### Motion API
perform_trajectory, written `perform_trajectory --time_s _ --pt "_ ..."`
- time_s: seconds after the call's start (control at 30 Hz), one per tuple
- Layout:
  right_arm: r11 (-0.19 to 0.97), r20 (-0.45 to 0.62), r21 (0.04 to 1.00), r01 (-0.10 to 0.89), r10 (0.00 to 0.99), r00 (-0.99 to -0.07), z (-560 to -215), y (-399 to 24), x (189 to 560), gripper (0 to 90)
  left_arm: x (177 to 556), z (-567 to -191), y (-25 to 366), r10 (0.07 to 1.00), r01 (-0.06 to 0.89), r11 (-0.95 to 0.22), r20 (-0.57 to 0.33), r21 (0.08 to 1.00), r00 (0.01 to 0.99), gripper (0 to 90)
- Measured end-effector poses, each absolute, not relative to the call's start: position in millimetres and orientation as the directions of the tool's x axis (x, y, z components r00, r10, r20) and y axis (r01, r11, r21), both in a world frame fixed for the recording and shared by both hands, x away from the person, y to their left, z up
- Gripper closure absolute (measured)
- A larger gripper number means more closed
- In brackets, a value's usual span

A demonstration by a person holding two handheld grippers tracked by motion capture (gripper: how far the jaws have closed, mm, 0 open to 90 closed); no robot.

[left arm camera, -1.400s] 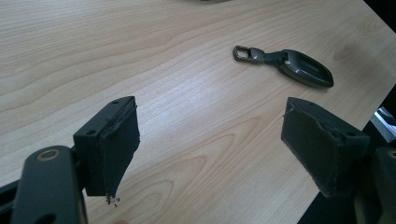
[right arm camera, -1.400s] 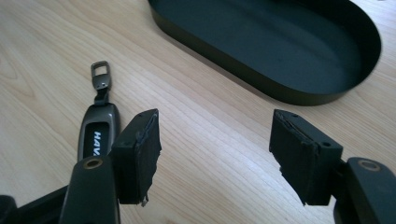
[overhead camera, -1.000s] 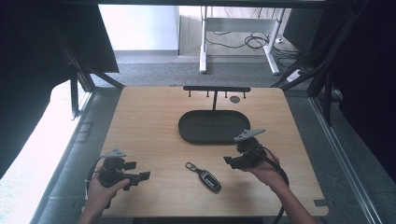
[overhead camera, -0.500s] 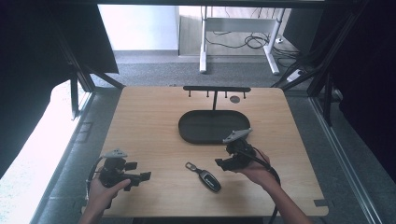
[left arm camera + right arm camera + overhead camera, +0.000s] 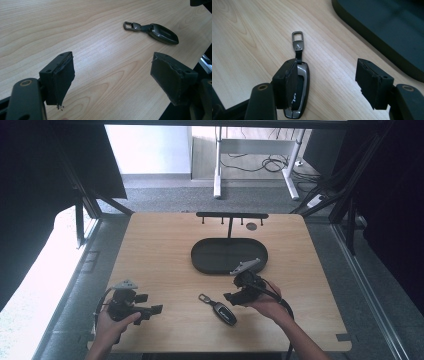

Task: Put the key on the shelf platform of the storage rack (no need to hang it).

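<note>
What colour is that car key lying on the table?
The car key is dark grey with a black centre and a metal clip; the right gripper view shows it best.

No text, brand, number or sign can be read. Pale marks are seen on the black face of the key fob (image 5: 300,100) in the right gripper view, but they are half covered and cannot be made out.

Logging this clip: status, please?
Right gripper open, over key fob, not gripping. Left gripper open, idle. Fob flat on table, near tray. Nothing in the way.
</note>
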State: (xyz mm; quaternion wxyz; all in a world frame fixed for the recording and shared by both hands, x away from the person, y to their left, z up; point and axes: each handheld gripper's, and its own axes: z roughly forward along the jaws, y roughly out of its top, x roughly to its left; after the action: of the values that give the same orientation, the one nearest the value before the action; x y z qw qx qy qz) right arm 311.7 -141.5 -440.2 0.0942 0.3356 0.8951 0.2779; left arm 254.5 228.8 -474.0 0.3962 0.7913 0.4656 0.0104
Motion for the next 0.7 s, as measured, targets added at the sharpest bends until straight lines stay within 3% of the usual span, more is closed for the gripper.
perform_trajectory --time_s 0.7 --pt "0.705 0.024 0.450 0.548 0.604 -0.796 -474.2 -106.2 301.3 34.9 254.4 -473.3 231.1 0.742 0.726 -0.248 -0.356 0.641 0.568 19.6"
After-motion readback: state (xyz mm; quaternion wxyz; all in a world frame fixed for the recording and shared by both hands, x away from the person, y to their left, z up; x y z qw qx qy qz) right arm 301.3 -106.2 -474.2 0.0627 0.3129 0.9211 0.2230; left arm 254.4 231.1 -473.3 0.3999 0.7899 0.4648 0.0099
